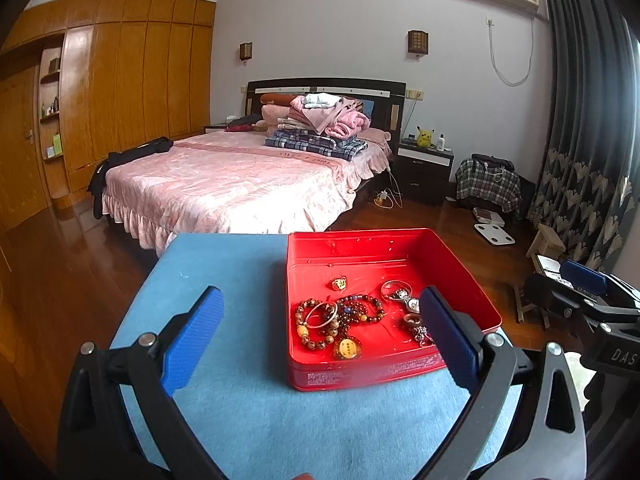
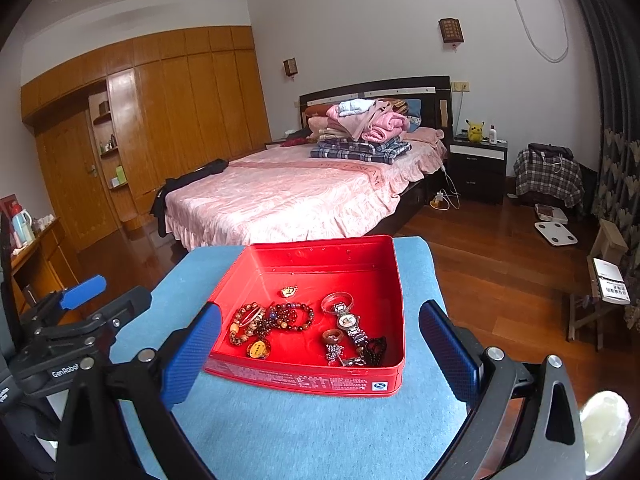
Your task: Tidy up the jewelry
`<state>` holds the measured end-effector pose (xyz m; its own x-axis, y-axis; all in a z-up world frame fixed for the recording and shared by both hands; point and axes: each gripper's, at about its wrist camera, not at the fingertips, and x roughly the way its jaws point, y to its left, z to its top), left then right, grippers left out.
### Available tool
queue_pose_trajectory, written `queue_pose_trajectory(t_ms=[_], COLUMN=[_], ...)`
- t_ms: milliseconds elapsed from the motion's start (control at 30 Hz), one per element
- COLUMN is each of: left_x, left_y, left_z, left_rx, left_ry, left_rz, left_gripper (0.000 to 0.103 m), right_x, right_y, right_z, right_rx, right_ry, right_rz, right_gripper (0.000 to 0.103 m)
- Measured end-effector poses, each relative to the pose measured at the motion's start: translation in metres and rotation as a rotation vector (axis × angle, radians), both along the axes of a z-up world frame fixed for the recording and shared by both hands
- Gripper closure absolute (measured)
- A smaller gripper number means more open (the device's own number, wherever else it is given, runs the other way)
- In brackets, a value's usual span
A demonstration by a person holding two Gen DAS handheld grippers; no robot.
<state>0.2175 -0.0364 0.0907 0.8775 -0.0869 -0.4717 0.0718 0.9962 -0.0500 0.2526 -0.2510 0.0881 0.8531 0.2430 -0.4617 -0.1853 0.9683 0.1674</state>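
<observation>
Landmark = red tin (image 1: 460,272), open-topped, sitting on blue-covered table (image 1: 240,280). All positions ref'd to it.

Your left hand-held gripper (image 1: 320,332): fingers spread wide, released, nothing between the pads. Hovers over table at tin's near-left side; its right pad (image 1: 448,336) overlaps tin's near-right corner in left wrist view, left pad is out over bare blue cloth left of tin. Contact w/ tin: can't tell.

Your right hand-held gripper (image 2: 320,356): also wide apart, released, holding nothing. Straddles tin's near wall in right wrist view, left pad (image 2: 192,352) at near-left corner, right pad off to tin's right over table edge.

Jewelry all inside tin, on its floor:
- beaded bracelets (image 2: 272,320), brown/dark red/mixed beads, tangled heap w/ a thin metal bangle (image 1: 322,314), near-left part of tin.
- round yellow pendant (image 2: 258,349) at near edge of that heap, close to near wall.
- small gold piece (image 2: 289,291) alone, mid-floor, apart from heap, toward far wall.
- wristwatch (image 2: 348,322), pale dial, metal band, right half of tin; a clear ring-like bangle (image 2: 338,301) touching its far end.
- brown ring (image 2: 333,336) just left of watch band.
- silvery chain bit + dark bead cluster (image 2: 374,350) at near-right corner, tangled; individual items too small to separate.

Beyond tin's far wall: bed (image 2: 300,196) w/ pink cover, folded clothes stacked at its head. Wood floor to tin's right.
</observation>
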Motion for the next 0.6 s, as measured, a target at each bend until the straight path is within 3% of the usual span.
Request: queue_pose_trajectory(t_ms=[600], left_x=[-0.004], left_y=[-0.002], left_z=[0.01], left_rx=[0.014], left_ry=[-0.019], left_rz=[-0.002], left_gripper=[0.008], right_x=[-0.004], right_y=[0.005], right_z=[0.011], right_rx=[-0.026], right_ry=[-0.02], right_rz=[0.01], right_gripper=[0.006])
